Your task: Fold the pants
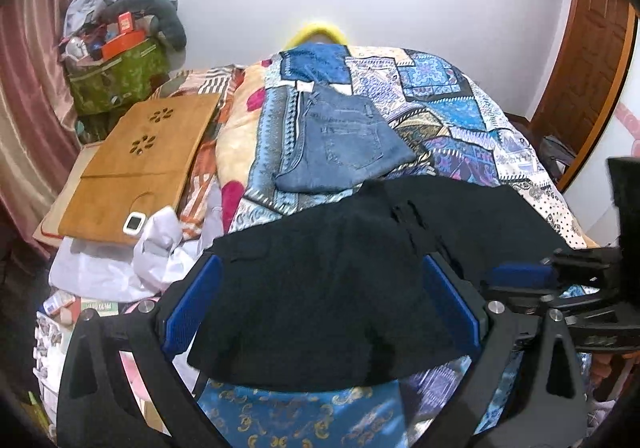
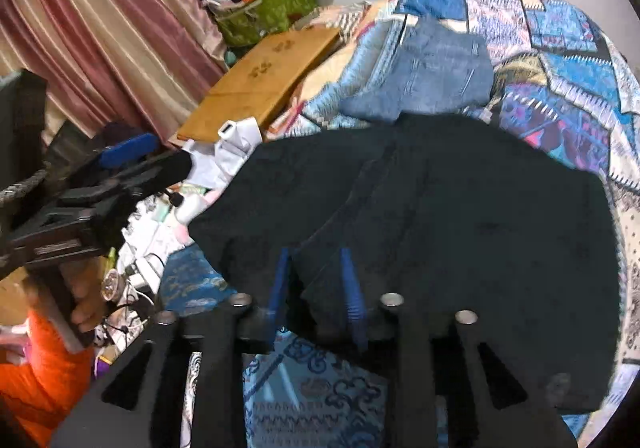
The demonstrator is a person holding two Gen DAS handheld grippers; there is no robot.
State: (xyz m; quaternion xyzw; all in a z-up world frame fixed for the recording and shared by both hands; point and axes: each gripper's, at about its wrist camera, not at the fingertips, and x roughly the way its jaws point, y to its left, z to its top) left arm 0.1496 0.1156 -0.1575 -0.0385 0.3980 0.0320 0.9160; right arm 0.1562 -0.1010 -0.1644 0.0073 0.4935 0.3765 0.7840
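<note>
Left wrist view: black pants (image 1: 360, 268) lie folded on the patterned bed (image 1: 460, 116), just before folded jeans (image 1: 344, 144). Left tool (image 1: 320, 312) stands wide open, cloth between its fingers, unpressed.

Right wrist view: right tool (image 2: 316, 288) partly parted, pads astride a pants (image 2: 440, 228) edge, not clamping.

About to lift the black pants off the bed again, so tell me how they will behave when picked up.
Probably floppy: the black pants lie draped and creased over the patterned quilt, so anything unsupported should sag. Likely light, since the cloth looks thin. The folded layers may slip apart if pinched at one edge only.
</note>
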